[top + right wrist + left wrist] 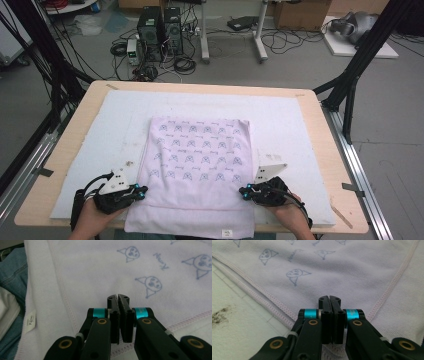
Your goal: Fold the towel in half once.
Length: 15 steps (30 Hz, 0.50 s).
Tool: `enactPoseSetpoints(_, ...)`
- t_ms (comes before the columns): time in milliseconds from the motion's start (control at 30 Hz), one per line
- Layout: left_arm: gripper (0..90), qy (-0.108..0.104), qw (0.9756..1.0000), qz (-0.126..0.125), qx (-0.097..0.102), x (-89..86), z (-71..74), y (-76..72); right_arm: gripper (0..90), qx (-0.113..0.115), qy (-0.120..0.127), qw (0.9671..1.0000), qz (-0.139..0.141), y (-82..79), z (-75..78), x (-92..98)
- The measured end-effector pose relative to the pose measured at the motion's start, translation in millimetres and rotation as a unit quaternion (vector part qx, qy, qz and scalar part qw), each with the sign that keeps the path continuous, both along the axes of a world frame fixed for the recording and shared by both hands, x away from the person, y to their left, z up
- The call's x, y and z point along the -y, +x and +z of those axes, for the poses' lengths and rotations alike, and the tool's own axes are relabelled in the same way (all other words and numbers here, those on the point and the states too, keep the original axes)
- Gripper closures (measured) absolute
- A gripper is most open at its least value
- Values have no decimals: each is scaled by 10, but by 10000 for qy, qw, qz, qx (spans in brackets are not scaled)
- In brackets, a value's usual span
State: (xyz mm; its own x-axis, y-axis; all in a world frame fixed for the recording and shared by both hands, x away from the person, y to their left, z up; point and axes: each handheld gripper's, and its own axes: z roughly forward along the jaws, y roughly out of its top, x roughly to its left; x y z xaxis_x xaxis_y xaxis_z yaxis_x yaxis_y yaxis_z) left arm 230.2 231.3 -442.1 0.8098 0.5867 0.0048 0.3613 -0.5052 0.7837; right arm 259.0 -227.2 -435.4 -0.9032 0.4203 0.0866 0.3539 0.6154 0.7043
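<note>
Here, the soft lilac terry towel (pixel 197 170) with printed cartoon faces and stitched hems lies flat at lower centre on the white mat (pixel 90 145). The left gripper (pixel 141 191) and right gripper (pixel 244 192) each pinch a side hem, jaws closed together on cloth.

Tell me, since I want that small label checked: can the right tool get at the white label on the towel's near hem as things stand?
Probably yes, once it lets go. The label lies exposed just beside the right tool, nothing between, but that tool is clamped on the towel's edge.
</note>
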Motion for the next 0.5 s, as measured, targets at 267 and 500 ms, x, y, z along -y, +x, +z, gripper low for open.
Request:
enactPoseSetpoints(267, 881, -297, 9995, 88, 49, -102, 190, -113, 882, 129, 377, 9992, -29, -70, 235, 91)
enactPoseSetpoints(500, 881, -271, 9995, -44, 180, -171, 441, -410, 882, 194, 529, 9982, 181, -287, 481, 148)
